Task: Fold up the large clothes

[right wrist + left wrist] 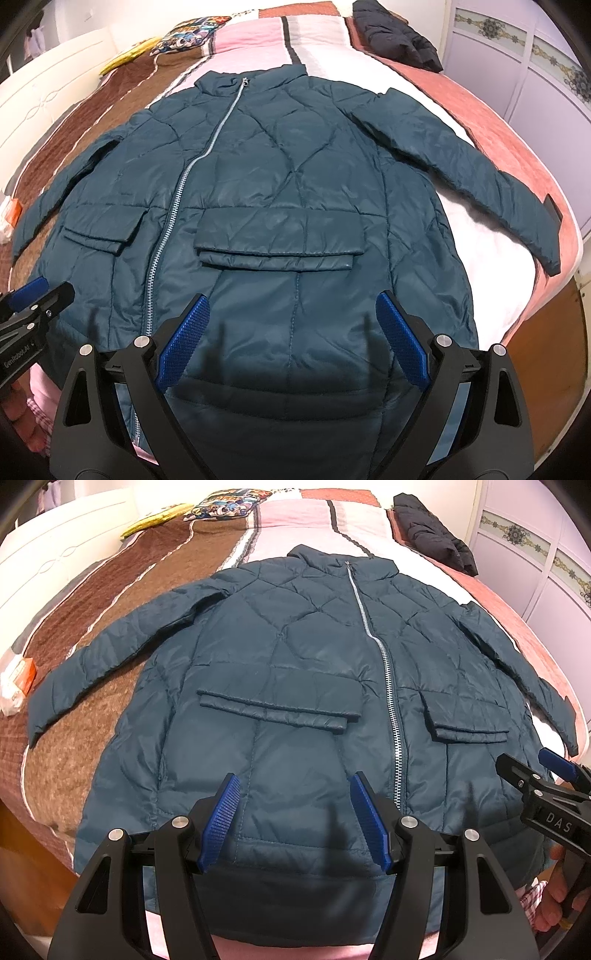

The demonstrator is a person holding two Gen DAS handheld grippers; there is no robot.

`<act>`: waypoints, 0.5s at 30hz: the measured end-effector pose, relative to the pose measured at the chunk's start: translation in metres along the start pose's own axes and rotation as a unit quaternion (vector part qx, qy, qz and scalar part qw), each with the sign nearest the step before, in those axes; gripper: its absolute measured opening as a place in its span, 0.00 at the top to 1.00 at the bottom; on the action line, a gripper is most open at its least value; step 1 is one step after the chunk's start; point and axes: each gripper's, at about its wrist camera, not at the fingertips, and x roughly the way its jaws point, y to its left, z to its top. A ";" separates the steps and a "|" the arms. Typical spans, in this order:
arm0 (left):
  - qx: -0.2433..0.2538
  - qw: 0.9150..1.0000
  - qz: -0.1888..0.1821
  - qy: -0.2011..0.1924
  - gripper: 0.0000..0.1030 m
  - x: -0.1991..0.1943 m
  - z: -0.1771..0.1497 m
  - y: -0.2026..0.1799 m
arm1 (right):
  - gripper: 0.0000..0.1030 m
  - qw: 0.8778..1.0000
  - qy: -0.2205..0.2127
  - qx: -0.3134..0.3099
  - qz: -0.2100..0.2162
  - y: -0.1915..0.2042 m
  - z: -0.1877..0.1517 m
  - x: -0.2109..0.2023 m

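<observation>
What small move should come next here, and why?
Probably bring one sleeve in across the jacket: it lies flat, zipped and unfolded on the bed, sleeves spread, and both the left gripper and right gripper hover open above its hem.

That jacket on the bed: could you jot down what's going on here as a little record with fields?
jacket: teal, quilted, spread flat front up, zipped
sleeves: both spread out to the sides
bed: striped blanket under the jacket
dark garment: bundled at the far corner
left gripper: open, above the hem, holding nothing
right gripper: open, above the hem, holding nothing
folding: not begun
</observation>
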 end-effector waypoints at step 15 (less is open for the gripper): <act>0.005 1.000 0.005 0.007 0.40 0.006 0.003 -0.003 | 0.12 1.000 0.003 0.011 0.009 -0.006 0.003 0.004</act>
